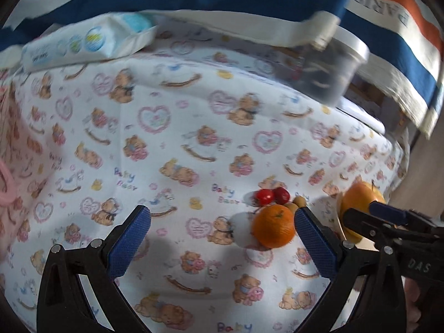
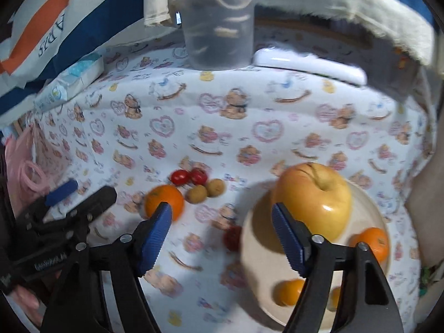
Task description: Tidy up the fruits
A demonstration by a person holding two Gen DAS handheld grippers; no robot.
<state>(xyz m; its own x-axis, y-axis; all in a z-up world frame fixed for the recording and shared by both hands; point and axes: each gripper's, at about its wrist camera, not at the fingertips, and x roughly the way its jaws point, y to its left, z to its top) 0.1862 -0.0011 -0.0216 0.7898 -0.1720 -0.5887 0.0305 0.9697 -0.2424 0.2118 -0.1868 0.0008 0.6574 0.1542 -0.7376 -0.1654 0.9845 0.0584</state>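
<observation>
Fruits are being gathered onto the round cream plate (image 2: 251, 252), which already holds a large yellow apple (image 2: 312, 198) and small oranges. A loose round orange (image 1: 274, 225) lies on the bear-print cloth (image 1: 194, 105), left of the plate, with red cherry tomatoes (image 1: 264, 196) beyond. It sits just inside the wide-open, empty left gripper (image 1: 222, 236), near its right finger; closing there seems next. The right gripper (image 2: 219, 238) hangs part-open, empty, at the plate's left rim.

Each camera sits on its own gripper, looking forward and steeply down along the fingers at the bear-print cloth (image 1: 194, 105) from close above. Both views share the loose orange (image 1: 273, 226), cherry tomatoes (image 2: 188, 176), big apple (image 2: 313, 198) and lidded tub (image 2: 219, 25).
</observation>
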